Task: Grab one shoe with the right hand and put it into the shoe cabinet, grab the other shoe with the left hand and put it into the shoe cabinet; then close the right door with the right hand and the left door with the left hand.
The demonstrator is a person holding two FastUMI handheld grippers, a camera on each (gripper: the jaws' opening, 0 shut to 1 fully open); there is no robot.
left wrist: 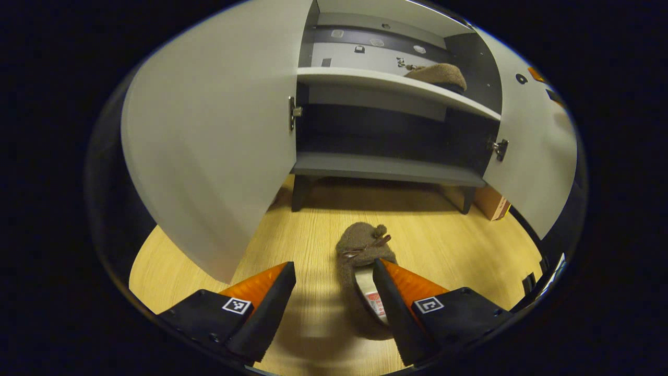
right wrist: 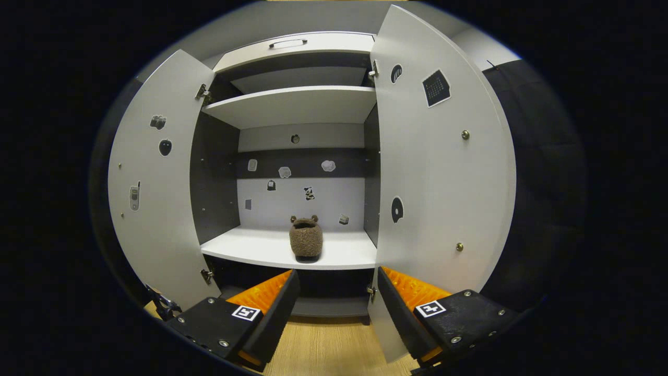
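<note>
One fuzzy brown shoe (left wrist: 364,249) is lying on the wood floor (left wrist: 449,245) right in front of your left claw (left wrist: 334,297), toe toward the cabinet (left wrist: 389,169), its heel end tucked against the claw's right finger. That claw is hanging wide open, gripping nothing. The other shoe (right wrist: 306,237) is already sitting on the middle shelf (right wrist: 250,248). Your right claw (right wrist: 338,308) is gaping open too, empty, facing the cabinet with both doors (right wrist: 443,172) swung open.

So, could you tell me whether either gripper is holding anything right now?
Nothing is held: the left gripper is open above the shoe on the floor; the right gripper is open and empty.
</note>
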